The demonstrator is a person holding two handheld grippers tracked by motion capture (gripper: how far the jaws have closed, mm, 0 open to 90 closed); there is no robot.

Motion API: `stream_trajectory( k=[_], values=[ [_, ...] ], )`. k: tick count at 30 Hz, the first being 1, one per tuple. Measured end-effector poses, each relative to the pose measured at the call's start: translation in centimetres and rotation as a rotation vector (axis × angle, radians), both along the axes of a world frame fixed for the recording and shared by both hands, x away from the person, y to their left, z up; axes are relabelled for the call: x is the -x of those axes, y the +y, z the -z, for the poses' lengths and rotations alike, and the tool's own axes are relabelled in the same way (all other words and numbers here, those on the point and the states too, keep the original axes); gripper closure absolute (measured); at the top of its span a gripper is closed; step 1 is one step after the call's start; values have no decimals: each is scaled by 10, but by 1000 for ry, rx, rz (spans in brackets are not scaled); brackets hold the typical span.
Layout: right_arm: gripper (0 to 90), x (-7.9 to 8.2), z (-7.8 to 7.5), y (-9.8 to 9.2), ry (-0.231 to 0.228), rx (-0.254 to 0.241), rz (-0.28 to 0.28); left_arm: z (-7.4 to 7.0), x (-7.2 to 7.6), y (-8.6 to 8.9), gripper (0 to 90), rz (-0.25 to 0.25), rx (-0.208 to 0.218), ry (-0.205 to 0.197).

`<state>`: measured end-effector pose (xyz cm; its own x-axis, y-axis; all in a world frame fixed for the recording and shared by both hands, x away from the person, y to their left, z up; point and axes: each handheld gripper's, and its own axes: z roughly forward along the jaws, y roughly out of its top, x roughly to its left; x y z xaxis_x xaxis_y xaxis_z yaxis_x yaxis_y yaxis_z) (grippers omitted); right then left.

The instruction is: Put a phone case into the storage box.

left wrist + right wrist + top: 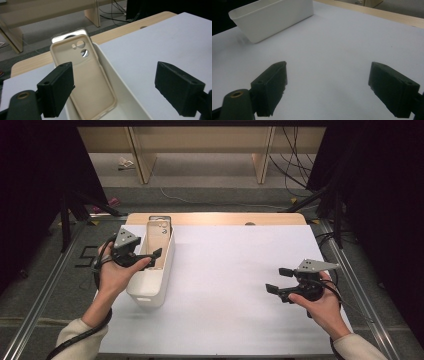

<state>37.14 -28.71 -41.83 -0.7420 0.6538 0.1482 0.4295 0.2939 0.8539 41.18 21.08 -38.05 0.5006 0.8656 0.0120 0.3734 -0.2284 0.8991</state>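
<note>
Here a white-topped table (235,285) stands on grey floor (210,170).

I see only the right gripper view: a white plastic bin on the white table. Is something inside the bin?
Observer: Yes. In the left gripper view a beige soft phone case leans inside the white plastic bin, camera holes at its far end.
Operator: Is the left gripper holding it?
Observer: No. The left gripper has open jaws with nothing pressed between them; the case lies beyond them.
Operator: Where is my right gripper relative to the bin?
Observer: In the high view the right gripper is open, above the white table, far to the right of the bin.
</note>
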Motion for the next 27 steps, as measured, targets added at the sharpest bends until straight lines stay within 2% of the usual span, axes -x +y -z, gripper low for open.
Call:
stream_trajectory(
  k=[8, 11, 15, 22, 27],
  values=[
    [163, 0, 0, 0, 0, -1, -5, 15, 39, -21, 109, 97, 39, -25],
    [163, 1, 0, 1, 0, 1, -8, 19, 49, -25, 98, 123, 49, -34],
    [163, 2, -1, 2, -5, -1, -15, 23, 62, -28, 82, 134, 35, -60],
    [163, 5, -1, 4, -12, -2, -33, 28, 71, -33, 79, 150, 7, -82],
    [163, 8, -2, 2, -18, -11, -36, 30, 70, -34, 82, 149, -3, -75]
  ],
)
